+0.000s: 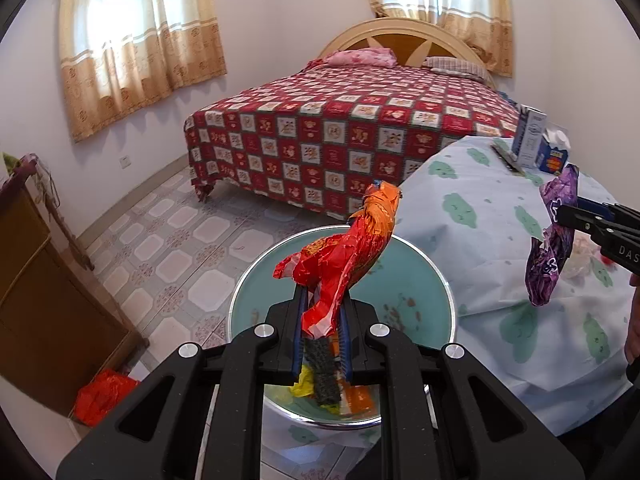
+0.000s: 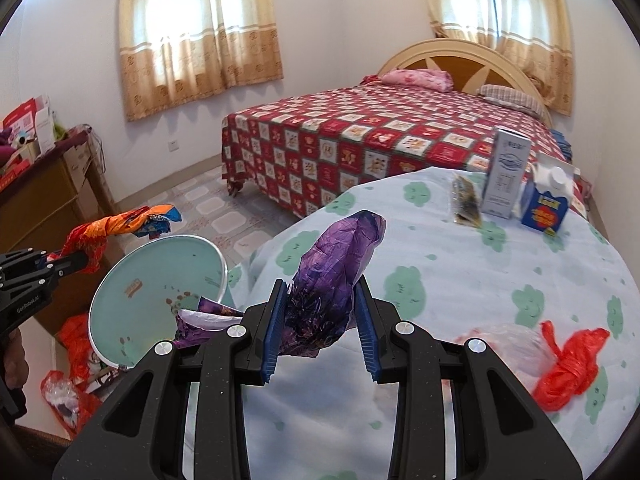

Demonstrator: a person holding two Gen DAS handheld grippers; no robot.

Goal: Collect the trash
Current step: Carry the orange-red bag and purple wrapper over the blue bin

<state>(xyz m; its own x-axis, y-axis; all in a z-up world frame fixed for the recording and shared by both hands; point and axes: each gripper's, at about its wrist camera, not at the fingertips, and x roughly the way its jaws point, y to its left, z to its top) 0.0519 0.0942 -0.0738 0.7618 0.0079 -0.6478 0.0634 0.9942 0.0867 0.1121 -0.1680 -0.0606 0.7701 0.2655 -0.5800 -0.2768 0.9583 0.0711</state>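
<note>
White walls enclose a tiled floor [image 1: 172,240]. Two windows with beige curtains [image 1: 136,40] admit daylight. A bed [image 1: 340,128] with red checked cover stands beside a wooden cabinet [image 2: 52,208].

Sticking up crumpled from the left gripper [image 1: 324,312]: a red and orange wrapper [image 1: 344,260], hanging over the pale green bin [image 1: 420,280]. Bulging between the right gripper [image 2: 322,320] pads: a crinkled purple wrapper [image 2: 332,276], hovering above the near bench [image 2: 460,280] edge.

Cartons [image 2: 506,178] on table [image 2: 460,264] — bed [image 2: 360,136] behind
</note>
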